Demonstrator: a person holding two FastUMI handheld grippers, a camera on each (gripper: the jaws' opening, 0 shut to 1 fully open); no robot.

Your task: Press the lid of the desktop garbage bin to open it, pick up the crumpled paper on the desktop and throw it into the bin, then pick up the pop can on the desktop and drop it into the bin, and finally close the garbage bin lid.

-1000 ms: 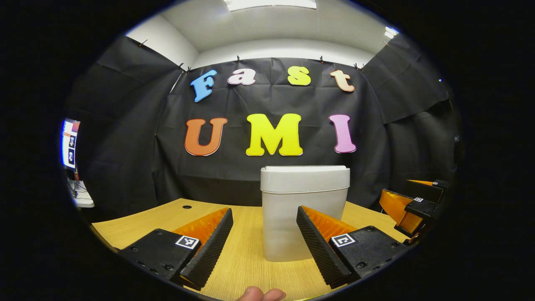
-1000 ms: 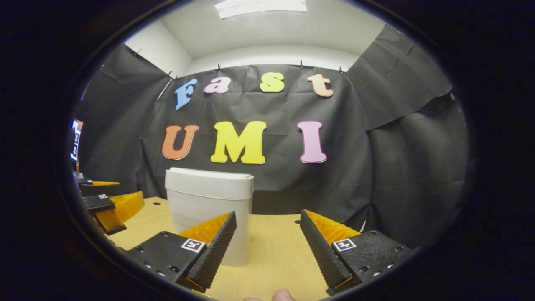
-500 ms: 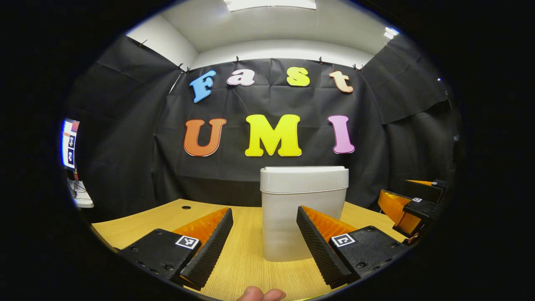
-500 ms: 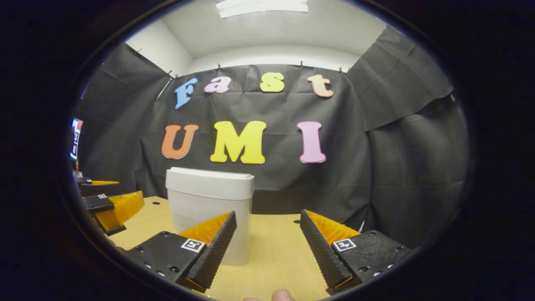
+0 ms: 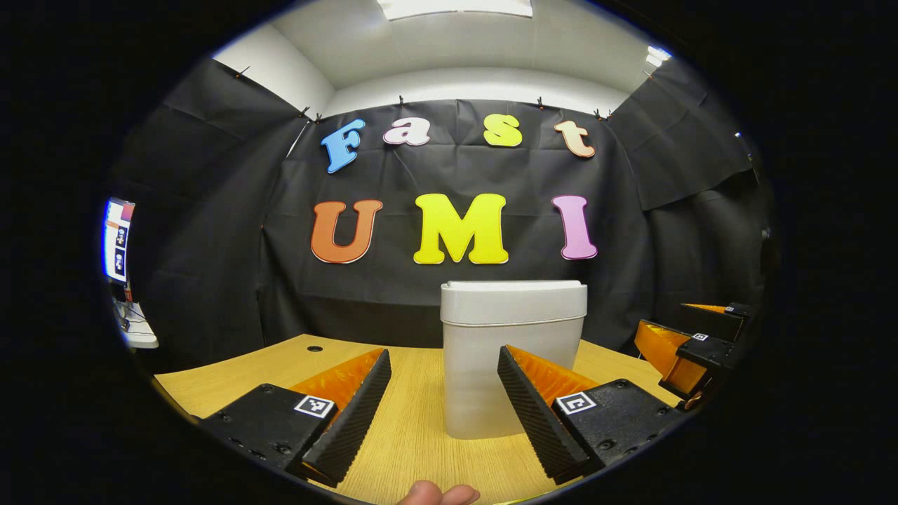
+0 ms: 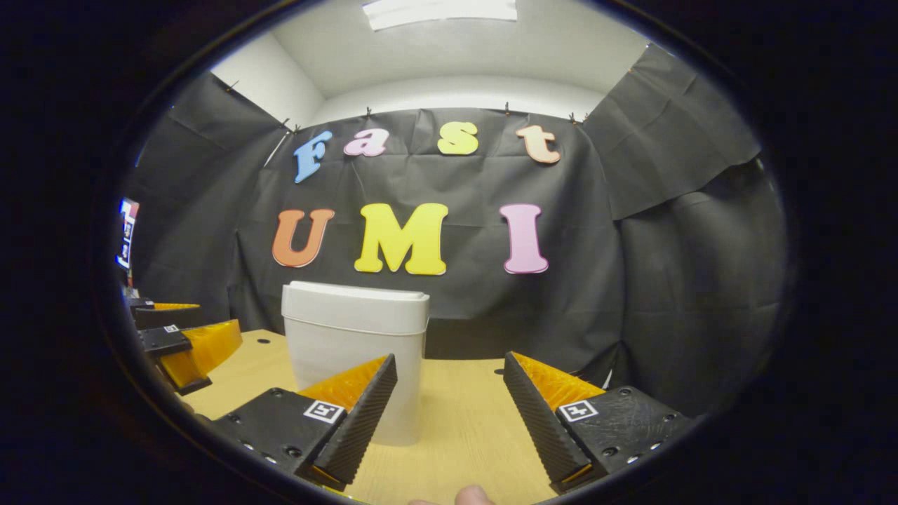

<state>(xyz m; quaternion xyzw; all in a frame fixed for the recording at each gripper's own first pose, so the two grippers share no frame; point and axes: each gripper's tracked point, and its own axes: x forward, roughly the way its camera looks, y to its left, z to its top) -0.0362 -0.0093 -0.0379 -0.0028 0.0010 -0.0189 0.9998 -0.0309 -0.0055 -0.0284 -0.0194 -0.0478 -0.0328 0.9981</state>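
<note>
Garbage bin (image 5: 513,358) stands upright at your twelve o'clock on the desk (image 5: 421,435), lid (image 5: 513,301) down. Left gripper (image 5: 443,365) and right gripper (image 6: 450,368) both gape, holding nothing. I'd press squarely on the lid's top.

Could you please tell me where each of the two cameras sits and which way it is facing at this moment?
Left gripper view: rides on the left tongs, low over the wooden desktop, facing the closed garbage bin straight ahead; its own open fingers and a fingertip show below.
Right gripper view: rides on the right tongs, facing the booth wall, the bin left of centre; its open fingers show.
Shared: bin, desktop, and each other's tongs at the edge.
</note>
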